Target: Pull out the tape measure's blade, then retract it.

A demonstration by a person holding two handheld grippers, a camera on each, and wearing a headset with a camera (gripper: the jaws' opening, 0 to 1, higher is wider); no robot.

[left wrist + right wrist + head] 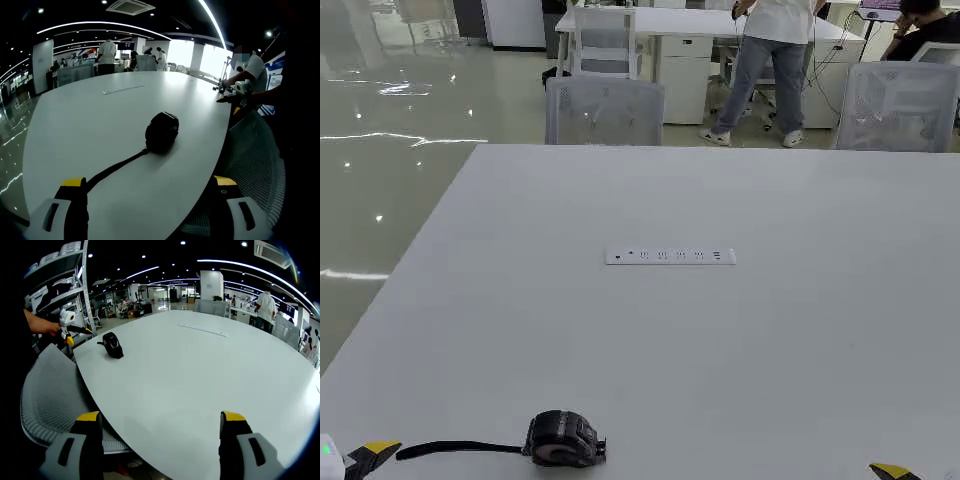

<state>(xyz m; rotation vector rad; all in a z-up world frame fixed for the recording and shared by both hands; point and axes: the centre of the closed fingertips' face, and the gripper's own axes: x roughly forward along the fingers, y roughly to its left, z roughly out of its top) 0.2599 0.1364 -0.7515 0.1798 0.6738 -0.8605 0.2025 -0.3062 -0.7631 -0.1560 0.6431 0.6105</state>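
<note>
My left gripper is wide open and holds nothing. The tape measure lies just ahead on the white table, its black strap running to one jaw; whether they touch, I cannot tell. My right gripper is also open and empty, well apart from the tape measure.

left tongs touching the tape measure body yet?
Apart. Left gripper view: bare table lies between the left tongs and the tape measure body; its strap trails toward one jaw.

Open-plan office: large white table with inset socket strip, mesh chairs, rows of desks, glossy floor.
</note>
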